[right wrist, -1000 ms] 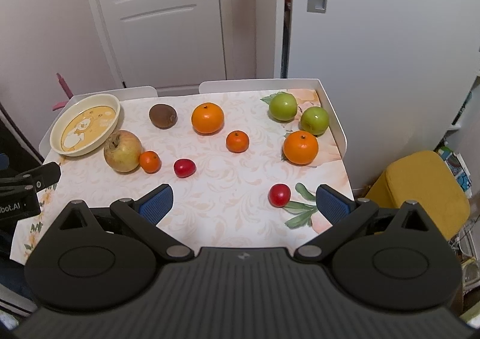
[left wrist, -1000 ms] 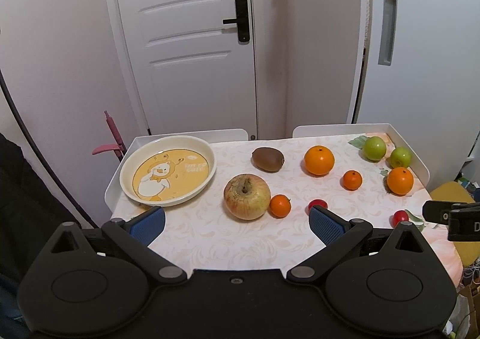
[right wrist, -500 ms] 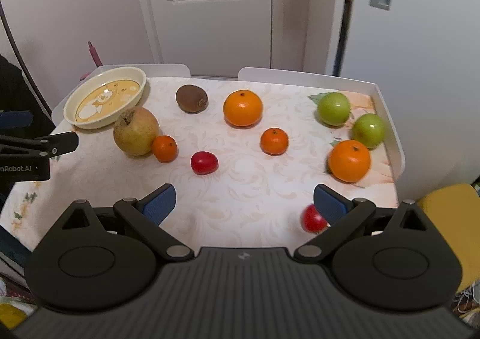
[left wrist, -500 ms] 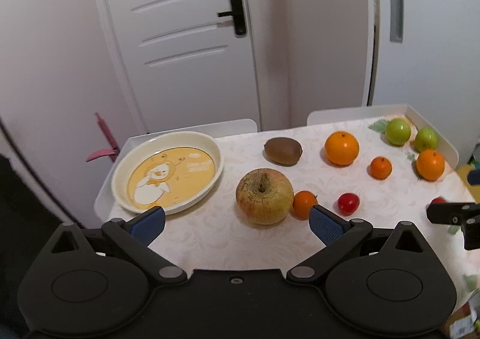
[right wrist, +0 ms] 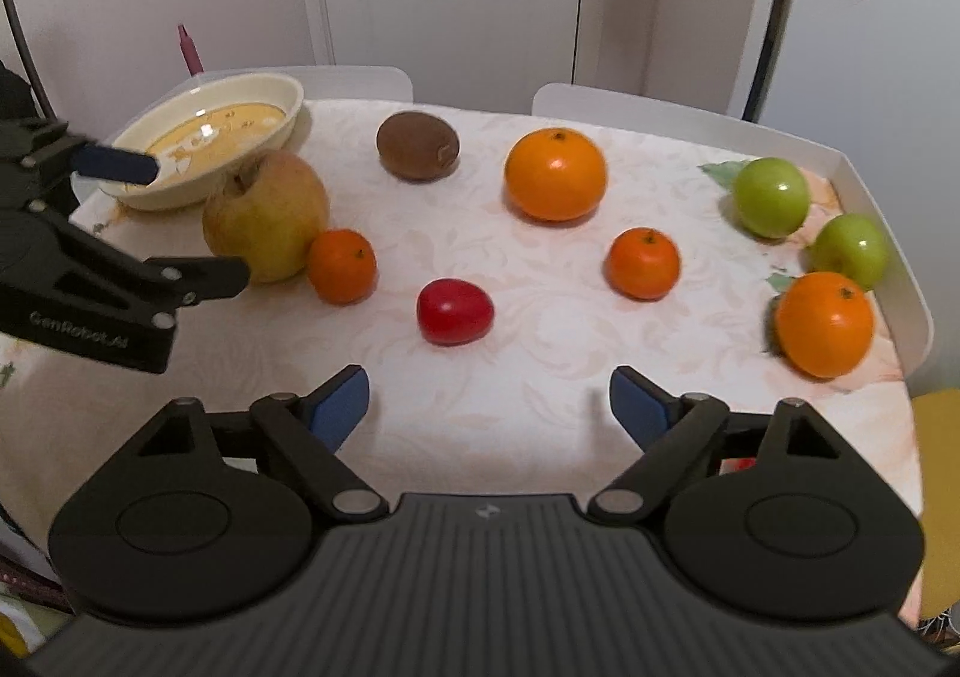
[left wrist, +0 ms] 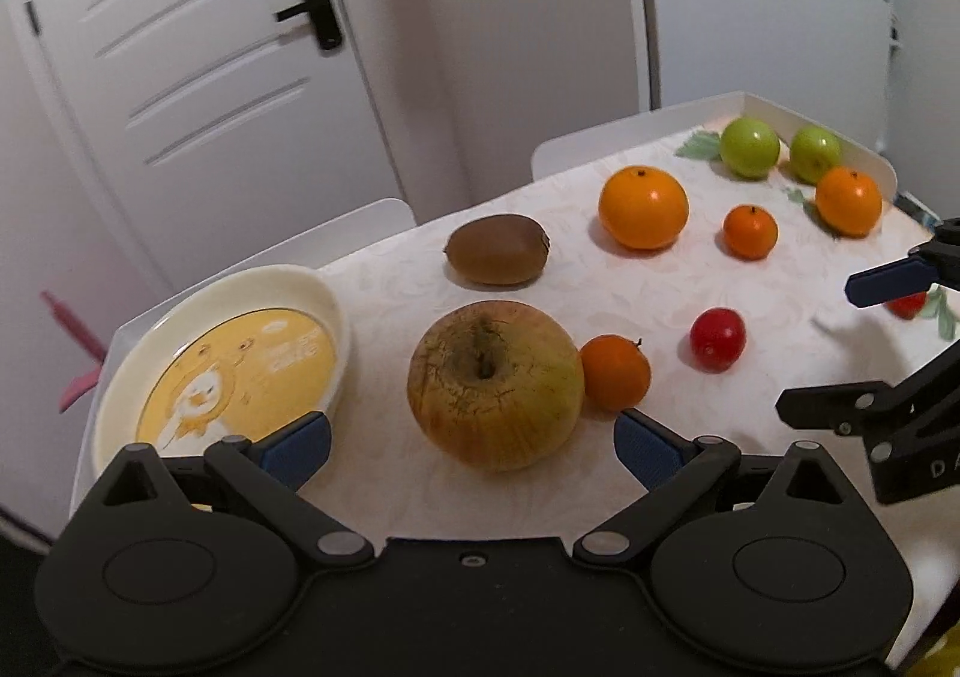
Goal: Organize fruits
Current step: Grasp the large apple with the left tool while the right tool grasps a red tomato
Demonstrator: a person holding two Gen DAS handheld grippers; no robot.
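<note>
Fruits lie on a table with a pale floral cloth (right wrist: pixel 540 317). A large yellow-brown apple (left wrist: pixel 495 384) sits just ahead of my open, empty left gripper (left wrist: pixel 474 446), with a small mandarin (left wrist: pixel 615 372) touching its right side. A cream dish with a yellow duck picture (left wrist: pixel 228 359) stands at the left. My right gripper (right wrist: pixel 489 407) is open and empty, a short way in front of a red cherry tomato (right wrist: pixel 455 311). A kiwi (right wrist: pixel 418 144), a big orange (right wrist: pixel 555 174), a small mandarin (right wrist: pixel 642 263), two green apples (right wrist: pixel 771 197) and another orange (right wrist: pixel 825 324) lie beyond.
White raised rims (right wrist: pixel 888 233) border the table's far and right sides. A white door (left wrist: pixel 198 65) and white walls stand behind. A second red tomato (left wrist: pixel 907 304) lies at the table's right front, partly hidden by the right gripper. A yellow stool (right wrist: pixel 936 497) is at the right.
Both grippers have moved forward and lower over the table. The left one has closed in on the large apple; the right one has passed over the near red tomato. Both stay open.
</note>
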